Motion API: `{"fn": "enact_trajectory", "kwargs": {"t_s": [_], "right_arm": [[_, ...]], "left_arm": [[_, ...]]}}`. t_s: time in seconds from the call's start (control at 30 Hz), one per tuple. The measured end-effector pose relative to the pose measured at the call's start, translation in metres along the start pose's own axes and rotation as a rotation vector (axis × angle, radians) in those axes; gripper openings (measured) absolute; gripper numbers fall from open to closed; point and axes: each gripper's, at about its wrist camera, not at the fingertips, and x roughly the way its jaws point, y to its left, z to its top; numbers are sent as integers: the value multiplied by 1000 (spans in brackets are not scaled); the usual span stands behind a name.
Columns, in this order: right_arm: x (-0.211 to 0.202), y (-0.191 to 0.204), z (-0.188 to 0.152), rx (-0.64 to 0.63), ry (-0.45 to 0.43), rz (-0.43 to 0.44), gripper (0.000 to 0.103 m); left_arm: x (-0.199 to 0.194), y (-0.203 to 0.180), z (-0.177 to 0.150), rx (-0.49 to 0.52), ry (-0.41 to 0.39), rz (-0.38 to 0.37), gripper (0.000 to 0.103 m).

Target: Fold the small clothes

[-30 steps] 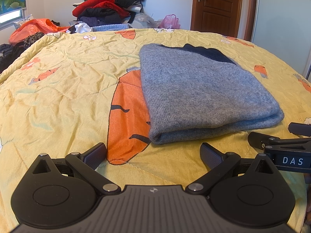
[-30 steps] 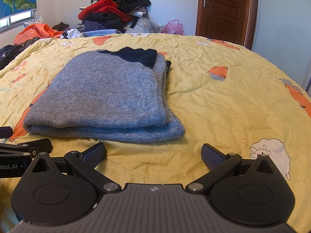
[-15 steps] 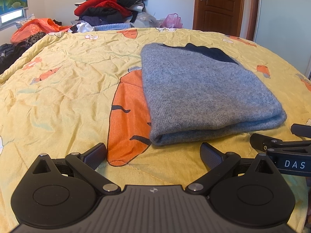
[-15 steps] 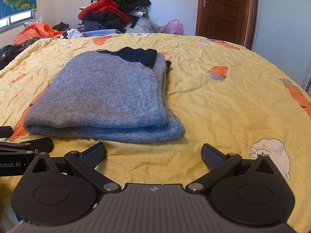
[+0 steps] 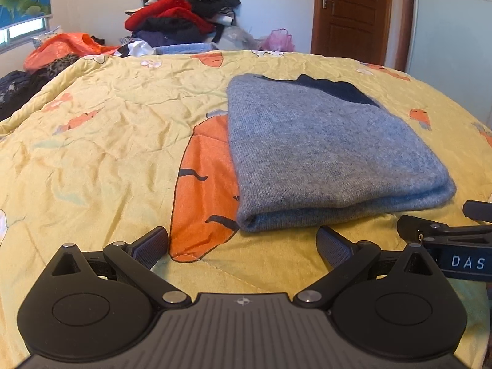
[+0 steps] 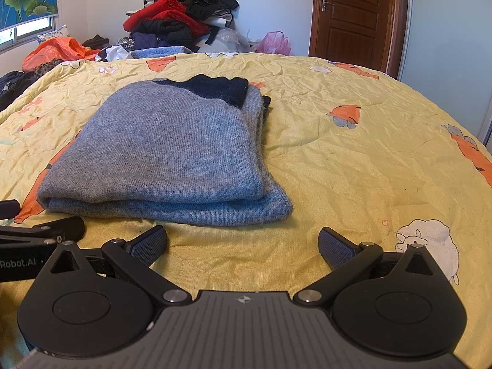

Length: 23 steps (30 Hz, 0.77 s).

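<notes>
Jaws spread wide on both sides, pinching nothing: left gripper [image 5: 243, 243] and right gripper [image 6: 243, 243] low over the bed [image 6: 353, 166], just short of its near edge, side by side and apart from the cloth. Dark, cross-hatched rubber on the pads [image 6: 333, 246].

Grey sweater [image 6: 172, 150] flat on the bed's middle, folded into a thick rectangle of several layers, fold edge toward the near edge of the bed, navy trim [image 6: 220, 87] peeking out at the far end. Probably finished, or one fold short of it.

Possible trouble from here: only the top layer caught in a pinch at the near fold, peeling the stack open; the lower layer at the right corner, already jutting past the upper one, dragged further out of line; the thin quilt cover [image 5: 101, 141] nipped along with the knit, since yellow, crumpled and loose underneath; soft wool sagging and sliding if lifted from one side only.

Fine ribbed knit, fuzzy, heathered grey-blue, rounded and bulky at the folds. Quilt cover smooth, creased all over, printed with orange carrots and white sheep. Beyond the far edge, a heaped pile of clothes [image 6: 181, 15], red and black, unsorted.
</notes>
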Motion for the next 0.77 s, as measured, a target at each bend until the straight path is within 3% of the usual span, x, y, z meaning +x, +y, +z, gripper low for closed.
{"fn": "enact_trajectory", "kwargs": {"t_s": [0.2,0.37,0.47,0.57,0.77], "right_arm": [[0,0,0,0,0,0,103],[0,0,0,0,0,0,103],[0,0,0,0,0,0,103],[0,0,0,0,0,0,103],[0,0,0,1,1,2,103]], "left_arm": [[-5,10,12,-59,68,-59,103],[-15,21,17,-139,43,-80,103],[-19,28,19,-159,51,-144,103],[-34,29,17,-141,-34,-87,103],[-43,40,24,-75,-101,-24,103]]}}
